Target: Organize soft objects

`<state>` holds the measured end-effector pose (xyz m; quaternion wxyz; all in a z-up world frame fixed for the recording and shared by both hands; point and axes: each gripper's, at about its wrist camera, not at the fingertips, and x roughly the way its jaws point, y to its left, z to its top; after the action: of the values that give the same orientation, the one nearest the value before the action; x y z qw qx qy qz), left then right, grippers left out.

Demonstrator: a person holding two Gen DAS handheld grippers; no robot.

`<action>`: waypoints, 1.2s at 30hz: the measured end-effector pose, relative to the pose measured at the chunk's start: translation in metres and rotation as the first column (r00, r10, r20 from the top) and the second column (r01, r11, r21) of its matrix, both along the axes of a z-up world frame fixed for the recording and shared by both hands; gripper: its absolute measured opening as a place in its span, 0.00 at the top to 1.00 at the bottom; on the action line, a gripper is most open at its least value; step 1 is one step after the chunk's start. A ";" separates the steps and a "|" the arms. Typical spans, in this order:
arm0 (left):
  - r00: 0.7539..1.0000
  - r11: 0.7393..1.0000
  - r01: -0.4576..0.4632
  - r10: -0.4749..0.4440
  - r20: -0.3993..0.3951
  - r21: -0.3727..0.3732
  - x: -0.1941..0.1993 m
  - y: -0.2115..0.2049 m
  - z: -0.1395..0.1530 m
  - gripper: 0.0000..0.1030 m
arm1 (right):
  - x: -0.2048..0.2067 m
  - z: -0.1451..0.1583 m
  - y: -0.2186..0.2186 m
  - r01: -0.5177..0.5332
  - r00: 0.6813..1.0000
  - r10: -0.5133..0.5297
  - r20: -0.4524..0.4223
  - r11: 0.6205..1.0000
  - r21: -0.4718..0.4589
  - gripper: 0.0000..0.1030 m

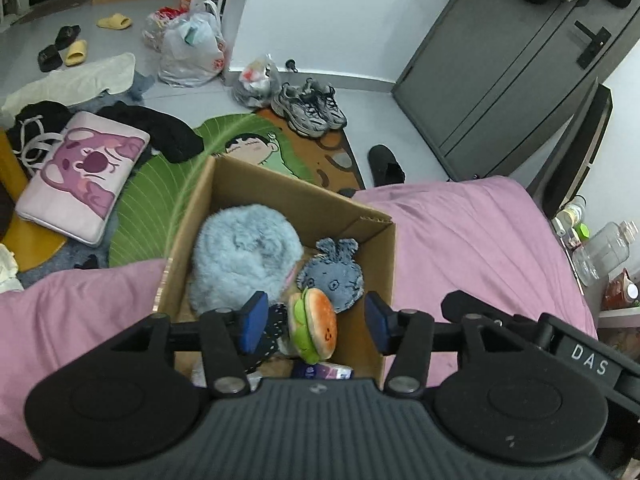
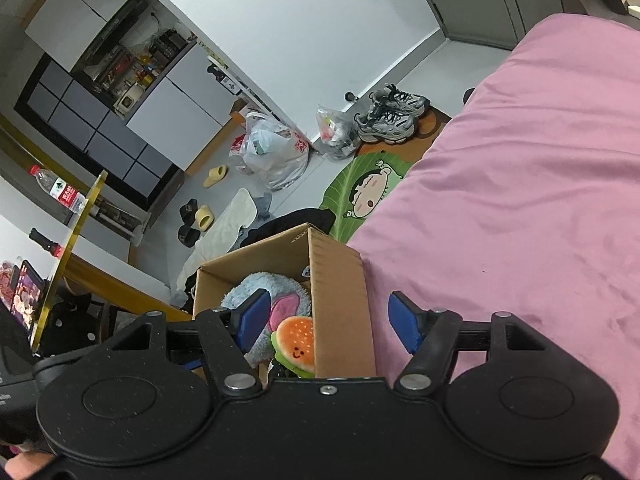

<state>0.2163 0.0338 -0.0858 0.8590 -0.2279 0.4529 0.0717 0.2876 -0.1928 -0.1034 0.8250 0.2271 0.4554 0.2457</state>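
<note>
A cardboard box (image 1: 384,256) stands on the pink bed. In it lie a large fluffy light-blue plush (image 1: 244,256), a small grey-blue plush (image 1: 334,276) and a burger plush (image 1: 314,326). My left gripper (image 1: 316,322) is open above the box, its blue pads either side of the burger plush without touching it. In the right wrist view the box (image 2: 340,292), the light-blue plush (image 2: 276,292) and the burger plush (image 2: 296,344) show below my right gripper (image 2: 328,322), which is open and empty over the box's right wall.
The pink bedspread (image 1: 480,248) spreads right of the box. On the floor are a green leaf rug (image 1: 160,196), a pink cushion (image 1: 84,176), black clothes (image 1: 160,128), sneakers (image 1: 308,106), plastic bags (image 1: 192,48) and slippers (image 1: 114,22). A grey door (image 1: 500,72) stands at right.
</note>
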 end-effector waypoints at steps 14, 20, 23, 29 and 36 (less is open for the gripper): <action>1.000 0.995 0.008 -0.008 -0.005 0.099 -0.041 0.004 0.047 0.25 | -0.029 0.027 -0.012 0.008 1.000 -0.008 0.006 0.998 -0.065 0.27; 0.999 0.993 0.024 -0.026 0.018 0.112 -0.059 0.003 0.062 0.18 | -0.051 0.055 -0.007 -0.025 0.998 0.032 0.057 0.992 -0.120 0.15; 0.999 0.990 0.027 -0.031 0.027 0.136 -0.070 0.003 0.069 0.13 | -0.062 0.068 -0.006 -0.033 0.995 0.047 0.087 0.988 -0.152 0.07; 0.998 0.988 0.058 -0.063 0.030 0.142 -0.088 0.005 0.083 0.07 | -0.078 0.086 -0.004 -0.019 0.995 0.036 0.094 0.984 -0.178 0.00; 0.994 0.985 0.085 -0.094 0.053 0.149 -0.110 0.005 0.099 0.04 | -0.100 0.102 -0.002 0.001 0.992 0.025 0.125 0.978 -0.209 0.00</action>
<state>0.1062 0.0391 0.0137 0.8889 -0.1455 0.4303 0.0591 0.1871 -0.1948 -0.0011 0.8701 0.1206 0.4266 0.2155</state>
